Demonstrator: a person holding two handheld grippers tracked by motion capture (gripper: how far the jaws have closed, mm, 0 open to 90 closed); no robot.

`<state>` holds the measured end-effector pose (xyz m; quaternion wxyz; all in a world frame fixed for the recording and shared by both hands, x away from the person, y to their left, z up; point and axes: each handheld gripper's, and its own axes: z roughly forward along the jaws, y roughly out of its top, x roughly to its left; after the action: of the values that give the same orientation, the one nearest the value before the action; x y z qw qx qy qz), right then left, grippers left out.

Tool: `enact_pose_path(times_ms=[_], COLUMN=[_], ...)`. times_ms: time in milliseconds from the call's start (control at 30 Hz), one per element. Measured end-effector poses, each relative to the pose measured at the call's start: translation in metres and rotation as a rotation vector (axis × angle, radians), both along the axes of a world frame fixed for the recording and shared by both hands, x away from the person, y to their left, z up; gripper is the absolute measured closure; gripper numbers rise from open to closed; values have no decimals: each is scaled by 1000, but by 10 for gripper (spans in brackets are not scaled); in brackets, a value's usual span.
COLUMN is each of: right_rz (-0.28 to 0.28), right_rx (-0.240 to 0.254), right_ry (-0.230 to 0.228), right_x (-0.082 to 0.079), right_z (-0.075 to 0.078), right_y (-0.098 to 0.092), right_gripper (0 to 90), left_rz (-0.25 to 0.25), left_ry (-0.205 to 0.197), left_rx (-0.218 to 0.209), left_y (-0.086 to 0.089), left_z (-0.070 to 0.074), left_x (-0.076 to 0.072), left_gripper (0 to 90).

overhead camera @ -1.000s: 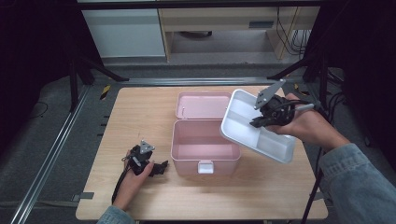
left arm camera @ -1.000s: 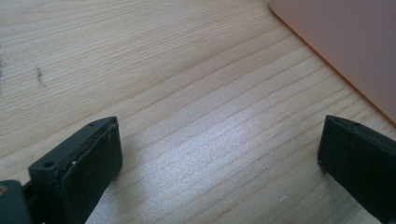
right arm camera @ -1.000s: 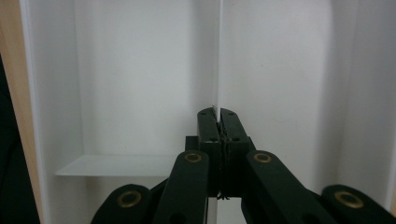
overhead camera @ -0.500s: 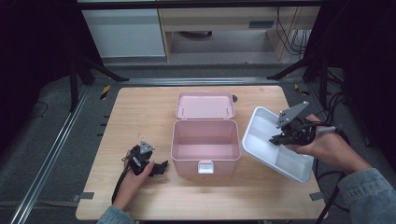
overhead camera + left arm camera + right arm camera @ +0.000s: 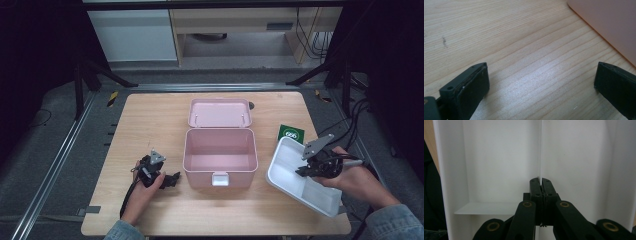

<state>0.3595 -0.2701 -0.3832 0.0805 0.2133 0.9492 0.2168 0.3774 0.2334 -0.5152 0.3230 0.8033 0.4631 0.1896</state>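
The table (image 5: 150, 120) was pale, matt wood with fine grain; the pink box (image 5: 220, 160) and white tray (image 5: 290, 165) looked like smooth plastic, faintly glossy.

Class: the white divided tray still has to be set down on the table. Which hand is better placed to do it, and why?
Right. The right claw is clamped on the white tray's divider, over the table's right edge. The left claw rests open beside the pink box.

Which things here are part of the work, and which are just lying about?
In the work:
white tray, clamped by its divider in the right tool
open pink box

Lying about:
green card
left tool, open, resting on the table
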Motion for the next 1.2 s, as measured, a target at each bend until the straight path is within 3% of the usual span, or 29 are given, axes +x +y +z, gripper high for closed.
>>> enact_pose_path(times_ms=[333,467,633,1033,1200], right_rz=[-3,13,1,-24,-22], right_rx=[-26,-81,-104,-66,-22], right_ry=[36,41,64,68,56], right_x=[-10,-8,-1,15,15], right_z=[-26,-37,-53,-79,-81], right_y=[2,5,3,8,7], right_gripper=[898,898,897,897,890], left_rz=[-1,-5,-4,-5,-5], left_ry=[0,0,0,0,0], left_rx=[0,1,1,2,1], left_y=[0,0,0,0,0], left_z=[0,0,0,0,0], left_x=[0,0,0,0,0], left_gripper=[0,0,0,0,0])
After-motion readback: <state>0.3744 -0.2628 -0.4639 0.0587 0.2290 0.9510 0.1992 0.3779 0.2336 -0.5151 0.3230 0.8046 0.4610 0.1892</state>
